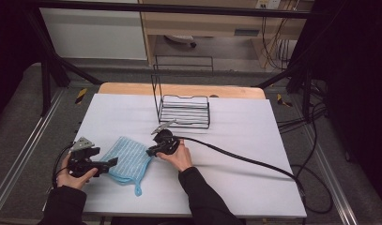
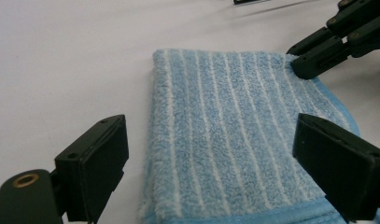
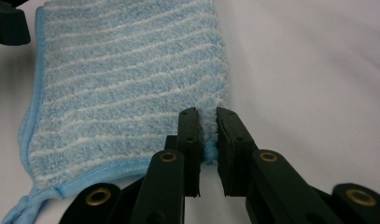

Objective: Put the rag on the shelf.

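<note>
A folded blue cloth (image 1: 129, 160) with thin white stripes lies flat on the white table (image 1: 235, 140), between the two hand-held grippers. The right gripper (image 3: 207, 135) has its jaws brought together on a corner of the cloth: in the right gripper view a tuft of blue pile and the bound hem sit pinched in the narrow slot between the two pads, with the rest of the cloth spreading away ahead of the jaws and to their left. The left gripper (image 2: 211, 154) stands with its jaws wide apart, one at each side of the near edge of the cloth; the pads do not press on the fabric, which lies in the gap and extends forward from them. In the left gripper view the right gripper's closed tips meet the far right corner of the cloth. A hanging loop (image 1: 138, 191) trails from the cloth's corner nearest the person. Beyond both grippers, well apart from the cloth, stands a black wire rack (image 1: 185, 111).
</note>
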`<act>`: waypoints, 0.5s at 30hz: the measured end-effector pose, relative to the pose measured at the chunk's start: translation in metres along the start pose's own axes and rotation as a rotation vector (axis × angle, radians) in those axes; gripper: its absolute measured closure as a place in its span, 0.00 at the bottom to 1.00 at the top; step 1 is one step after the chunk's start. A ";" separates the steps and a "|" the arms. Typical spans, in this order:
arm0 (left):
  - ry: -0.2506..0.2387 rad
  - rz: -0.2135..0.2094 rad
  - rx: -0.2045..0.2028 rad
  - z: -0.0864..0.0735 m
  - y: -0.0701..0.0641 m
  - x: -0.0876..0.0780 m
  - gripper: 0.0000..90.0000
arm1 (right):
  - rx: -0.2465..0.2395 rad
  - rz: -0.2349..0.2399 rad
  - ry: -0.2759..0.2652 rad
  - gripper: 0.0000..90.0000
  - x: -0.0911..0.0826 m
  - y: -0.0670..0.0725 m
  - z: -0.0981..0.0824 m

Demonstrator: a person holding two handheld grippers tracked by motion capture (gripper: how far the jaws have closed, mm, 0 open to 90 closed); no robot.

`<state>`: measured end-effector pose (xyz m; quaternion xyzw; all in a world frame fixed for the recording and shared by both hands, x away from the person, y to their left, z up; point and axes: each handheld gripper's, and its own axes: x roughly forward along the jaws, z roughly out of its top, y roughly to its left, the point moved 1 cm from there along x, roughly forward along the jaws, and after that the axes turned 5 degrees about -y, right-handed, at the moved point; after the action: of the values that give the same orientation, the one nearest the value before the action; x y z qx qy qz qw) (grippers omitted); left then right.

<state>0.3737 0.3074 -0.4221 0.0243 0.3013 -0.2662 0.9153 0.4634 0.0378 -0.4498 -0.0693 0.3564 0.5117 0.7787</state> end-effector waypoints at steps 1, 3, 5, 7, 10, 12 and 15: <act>-0.002 0.001 -0.003 0.000 0.000 0.000 0.12 | 0.004 -0.008 0.004 0.91 -0.002 0.002 0.000; -0.007 0.002 -0.005 0.000 0.001 -0.001 0.12 | 0.010 -0.018 0.015 0.92 -0.007 0.005 0.000; -0.010 0.002 -0.006 0.000 0.001 -0.002 0.12 | 0.030 -0.026 0.018 0.93 -0.014 0.008 -0.001; -0.010 0.002 -0.005 0.000 0.001 -0.002 0.12 | 0.064 -0.053 0.020 0.93 -0.027 0.012 -0.005; -0.008 0.001 -0.001 0.000 0.000 -0.001 0.12 | 0.077 -0.084 0.026 0.93 -0.036 0.013 -0.011; -0.005 -0.003 0.001 0.000 -0.001 0.000 0.12 | 0.116 -0.122 0.004 0.93 -0.055 0.014 -0.024; -0.002 -0.006 0.011 0.000 -0.003 0.001 0.12 | 0.146 -0.138 -0.008 0.93 -0.065 0.014 -0.033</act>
<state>0.3724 0.3047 -0.4222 0.0281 0.2991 -0.2706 0.9146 0.4212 -0.0201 -0.4299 -0.0349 0.3840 0.4298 0.8165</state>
